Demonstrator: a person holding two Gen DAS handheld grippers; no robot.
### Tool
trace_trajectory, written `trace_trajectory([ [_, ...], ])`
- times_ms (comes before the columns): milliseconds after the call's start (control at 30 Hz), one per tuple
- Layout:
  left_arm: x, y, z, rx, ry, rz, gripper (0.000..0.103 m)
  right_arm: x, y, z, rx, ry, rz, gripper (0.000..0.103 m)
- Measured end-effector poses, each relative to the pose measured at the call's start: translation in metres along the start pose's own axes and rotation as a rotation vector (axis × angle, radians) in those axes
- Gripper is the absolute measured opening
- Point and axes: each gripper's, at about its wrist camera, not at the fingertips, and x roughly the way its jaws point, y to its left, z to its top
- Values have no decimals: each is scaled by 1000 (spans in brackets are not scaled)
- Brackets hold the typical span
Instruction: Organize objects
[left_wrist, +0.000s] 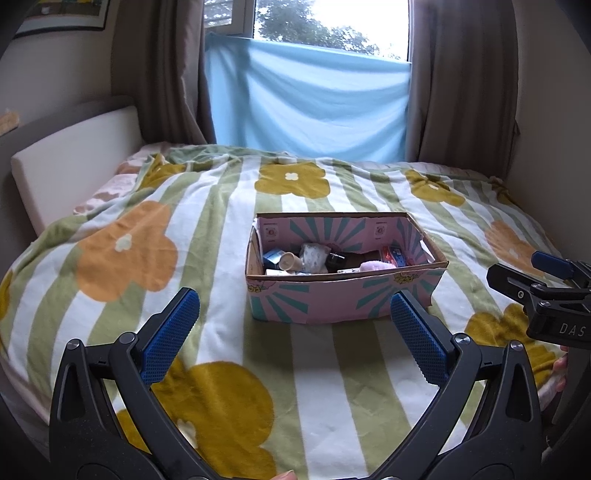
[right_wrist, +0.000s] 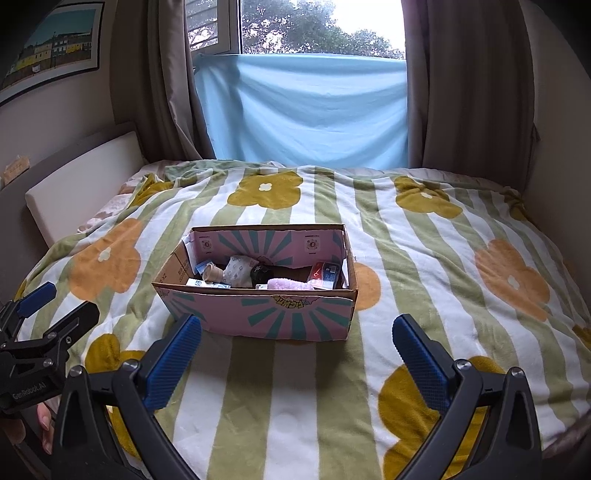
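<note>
A pink and teal cardboard box (left_wrist: 343, 299) sits open on the bed; it also shows in the right wrist view (right_wrist: 258, 314). Inside lie several small items: a tan cap (right_wrist: 214, 273), a dark jar (right_wrist: 261, 274), a pink fluffy cloth (right_wrist: 290, 284), a patterned pouch (right_wrist: 240, 271) and a red and blue packet (right_wrist: 325, 274). My left gripper (left_wrist: 293, 332) is open and empty, just short of the box. My right gripper (right_wrist: 297, 354) is open and empty, also in front of the box. Each gripper shows at the edge of the other's view.
A striped blanket with big flowers (right_wrist: 424, 258) covers the bed. A cream headboard (right_wrist: 81, 177) runs along the left. A blue sheet (right_wrist: 303, 110) hangs over the window between brown curtains. A small white object (left_wrist: 286, 160) lies at the bed's far edge.
</note>
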Motion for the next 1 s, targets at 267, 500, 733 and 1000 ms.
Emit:
trace_trajectory([
  [267, -1, -2, -1, 4, -2, -6, 103, 2, 2, 1, 1, -1, -1, 103],
  [500, 0, -2, -1, 0, 3, -19, 103, 1, 1, 2, 1, -1, 0, 103],
  [733, 1, -2, -1, -4, 15, -22, 103, 2, 2, 1, 3, -3, -1, 103],
  [1000, 1, -1, -1, -10, 18, -23, 103, 3, 1, 1, 5, -1, -6, 103],
])
